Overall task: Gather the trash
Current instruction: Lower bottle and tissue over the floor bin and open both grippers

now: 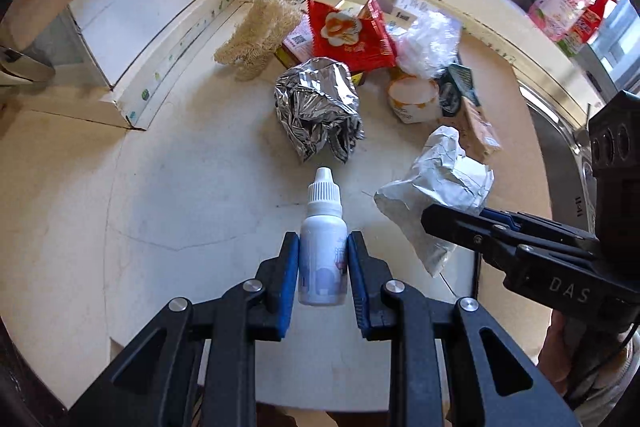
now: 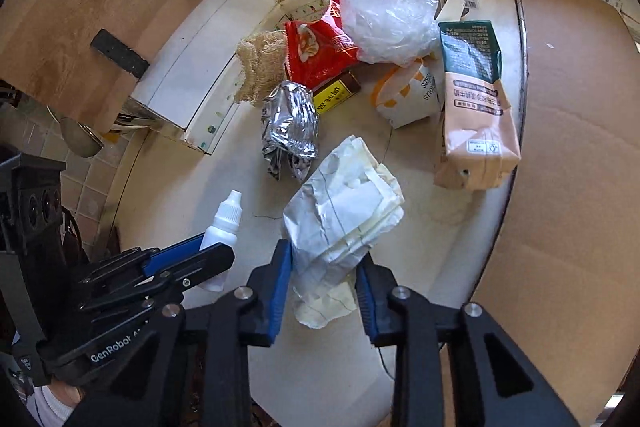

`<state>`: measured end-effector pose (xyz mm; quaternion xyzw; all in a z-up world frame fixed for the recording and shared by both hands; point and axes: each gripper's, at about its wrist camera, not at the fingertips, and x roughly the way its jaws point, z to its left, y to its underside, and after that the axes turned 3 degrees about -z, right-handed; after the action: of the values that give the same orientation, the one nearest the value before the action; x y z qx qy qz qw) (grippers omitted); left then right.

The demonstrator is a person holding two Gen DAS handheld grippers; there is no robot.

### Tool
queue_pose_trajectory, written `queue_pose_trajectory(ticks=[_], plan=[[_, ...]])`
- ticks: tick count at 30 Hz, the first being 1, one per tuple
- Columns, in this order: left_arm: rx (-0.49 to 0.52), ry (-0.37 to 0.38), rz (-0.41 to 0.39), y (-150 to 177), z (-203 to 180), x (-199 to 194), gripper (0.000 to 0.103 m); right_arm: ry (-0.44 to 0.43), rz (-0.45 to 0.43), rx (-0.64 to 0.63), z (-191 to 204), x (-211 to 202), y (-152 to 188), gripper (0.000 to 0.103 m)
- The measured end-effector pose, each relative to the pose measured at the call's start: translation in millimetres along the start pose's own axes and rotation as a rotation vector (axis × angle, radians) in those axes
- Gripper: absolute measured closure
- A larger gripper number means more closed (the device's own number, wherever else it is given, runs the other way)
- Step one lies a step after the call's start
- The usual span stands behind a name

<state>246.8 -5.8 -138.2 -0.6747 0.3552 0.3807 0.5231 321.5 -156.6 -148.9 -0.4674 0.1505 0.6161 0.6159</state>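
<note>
A small white dropper bottle (image 1: 323,259) stands between the blue pads of my left gripper (image 1: 323,243), which is shut on its body with the cap pointing away. The right wrist view shows the same bottle (image 2: 226,219) in the left gripper (image 2: 218,247) at lower left. A crumpled white paper wad (image 2: 344,203) lies on the pale counter (image 2: 420,247). My right gripper (image 2: 324,255) has its pads pressed against the wad's near end. From the left wrist view, the right gripper (image 1: 452,217) reaches in from the right onto the paper wad (image 1: 436,179).
Beyond lies a heap: crumpled foil wrapper (image 1: 316,107), red snack bag (image 1: 348,35), clear plastic bag (image 2: 388,15), paper cup (image 2: 408,99), milk carton (image 2: 476,107), loofah (image 1: 256,31). A cardboard sheet (image 2: 568,147) covers the right. A steel sink (image 1: 560,147) borders it.
</note>
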Motion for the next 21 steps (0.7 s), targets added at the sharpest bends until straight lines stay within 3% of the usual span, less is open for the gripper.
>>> queue_pose_trajectory(ticks=[8,16,21], plan=[[0.135,0.107,-0.034,23.7,-4.1,-42.3,0.081,0.079,-0.153,0.043,44.6,-68.4,50.4,0.073],[0.304,0.222,-0.101,64.9,-8.2,-100.0,0.081,0.183,-0.328,0.111,102.2,-132.5,140.3,0.073],[0.390,0.257,-0.126,94.0,-13.0,-127.7,0.081,0.221,-0.380,0.183,127.9,-152.5,192.4,0.073]])
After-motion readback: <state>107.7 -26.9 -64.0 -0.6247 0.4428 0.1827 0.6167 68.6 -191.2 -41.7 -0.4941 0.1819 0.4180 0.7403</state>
